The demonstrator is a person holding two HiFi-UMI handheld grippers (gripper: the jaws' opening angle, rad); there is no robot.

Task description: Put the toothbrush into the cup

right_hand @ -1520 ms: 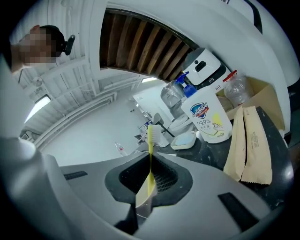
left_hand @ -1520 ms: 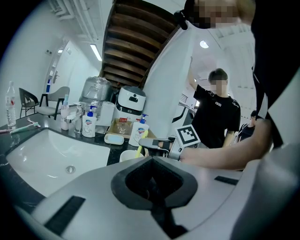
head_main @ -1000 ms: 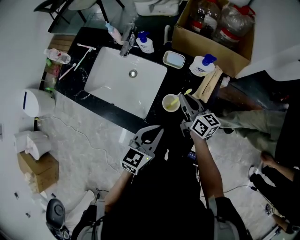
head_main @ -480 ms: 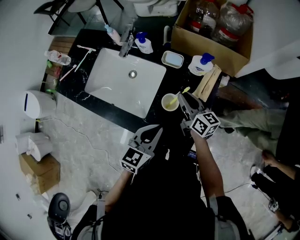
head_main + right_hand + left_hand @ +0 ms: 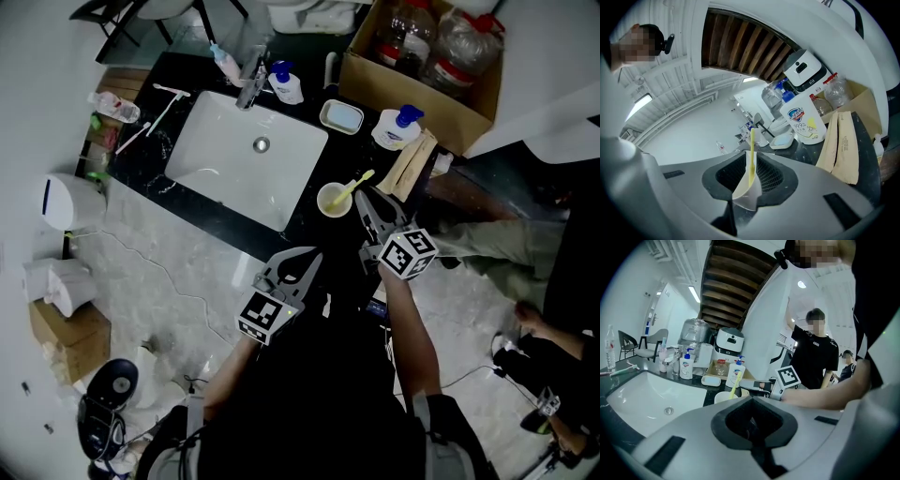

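A white cup (image 5: 332, 201) stands on the black counter (image 5: 309, 220), right of the sink. A yellow toothbrush (image 5: 356, 183) leans out of it toward the upper right. My right gripper (image 5: 361, 194) reaches the cup's right rim. In the right gripper view the cup's wall (image 5: 746, 190) sits pinched between the shut jaws, and the toothbrush (image 5: 751, 154) rises from it. My left gripper (image 5: 315, 255) hangs in front of the counter's edge, shut with nothing in it. From the left gripper (image 5: 751, 422) view, the cup (image 5: 723, 397) and the right gripper (image 5: 749, 384) lie ahead.
The white sink (image 5: 211, 164) with its faucet (image 5: 251, 87) fills the counter's left. Behind the cup are a soap dish (image 5: 340, 116), two pump bottles (image 5: 392, 129), paper-wrapped packs (image 5: 410, 164) and a cardboard box (image 5: 427, 80). Other toothbrushes (image 5: 157, 111) lie far left.
The head view has drifted slightly. Both grippers, the cup and the toothbrush keep their places relative to each other.
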